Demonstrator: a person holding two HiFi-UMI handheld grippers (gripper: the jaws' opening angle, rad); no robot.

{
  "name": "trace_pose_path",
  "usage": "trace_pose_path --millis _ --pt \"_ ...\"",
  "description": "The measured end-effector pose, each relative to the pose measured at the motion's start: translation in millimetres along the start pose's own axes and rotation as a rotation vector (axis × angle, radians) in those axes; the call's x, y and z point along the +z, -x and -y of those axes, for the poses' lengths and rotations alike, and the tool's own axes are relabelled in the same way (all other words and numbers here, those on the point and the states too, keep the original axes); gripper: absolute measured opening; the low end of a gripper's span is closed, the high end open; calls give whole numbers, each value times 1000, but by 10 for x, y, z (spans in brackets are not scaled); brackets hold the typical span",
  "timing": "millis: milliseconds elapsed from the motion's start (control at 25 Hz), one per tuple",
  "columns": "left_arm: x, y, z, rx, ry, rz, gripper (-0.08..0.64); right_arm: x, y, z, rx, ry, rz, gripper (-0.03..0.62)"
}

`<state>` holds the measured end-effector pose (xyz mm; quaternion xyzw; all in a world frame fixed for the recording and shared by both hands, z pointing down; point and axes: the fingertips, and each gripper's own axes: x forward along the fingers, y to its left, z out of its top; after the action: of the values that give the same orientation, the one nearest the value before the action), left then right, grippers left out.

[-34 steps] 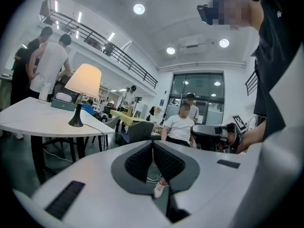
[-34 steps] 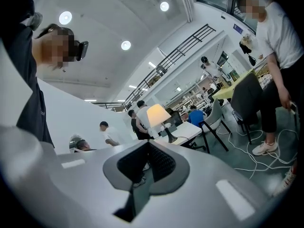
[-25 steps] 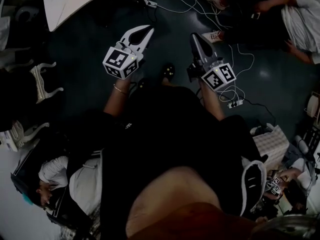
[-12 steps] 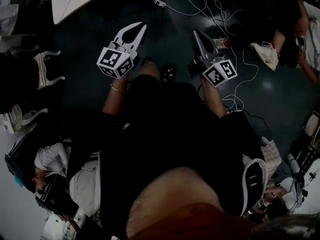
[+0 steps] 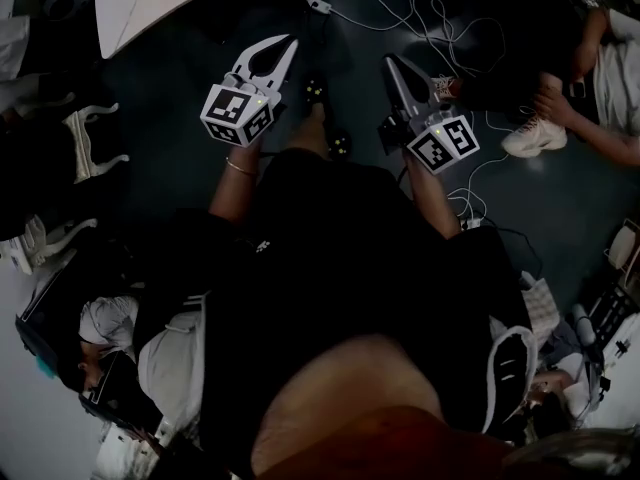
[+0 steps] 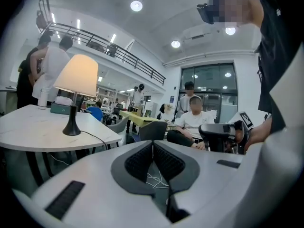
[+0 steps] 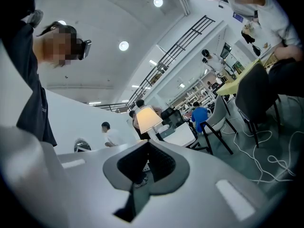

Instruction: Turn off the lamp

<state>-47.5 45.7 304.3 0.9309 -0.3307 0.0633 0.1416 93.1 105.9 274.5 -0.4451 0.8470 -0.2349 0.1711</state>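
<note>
This is a large open-plan work hall, something between an office and a lab. In the left gripper view a mezzanine railing (image 6: 118, 56) runs from 10 towards 12 o'clock under a high ceiling with round ceiling lights (image 6: 136, 5). Tall glass doors (image 6: 209, 87) stand at 2 o'clock. A white tabletop (image 6: 33, 125) is at 9 o'clock, and a yellow table (image 6: 135, 118), a grey chair (image 6: 152, 129) and a seated person (image 6: 194, 120) are near the centre. In the head view loose white cables (image 5: 437, 18) lie on the dark floor (image 5: 180, 78) at 12 to 1 o'clock.

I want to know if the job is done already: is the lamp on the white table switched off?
No, the lamp glows warm yellow in the left gripper view.
</note>
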Motion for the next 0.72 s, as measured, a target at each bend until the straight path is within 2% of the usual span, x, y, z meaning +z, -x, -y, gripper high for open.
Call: trace_pose_path --millis 320,480,560,720 --pt "6 -483 -275 -46 -28 -24 14 25 -166 275 -73 -7 2 0" --pt "160 -615 -461 -26 -81 54 14 35 -398 408 -82 -17 -5 0" --pt "187 -688 -565 -25 -107 63 14 37 -558 473 -78 -20 -14 0" --pt "129 -837 -857 -14 -72 38 15 21 -924 572 -49 -18 -39 0"
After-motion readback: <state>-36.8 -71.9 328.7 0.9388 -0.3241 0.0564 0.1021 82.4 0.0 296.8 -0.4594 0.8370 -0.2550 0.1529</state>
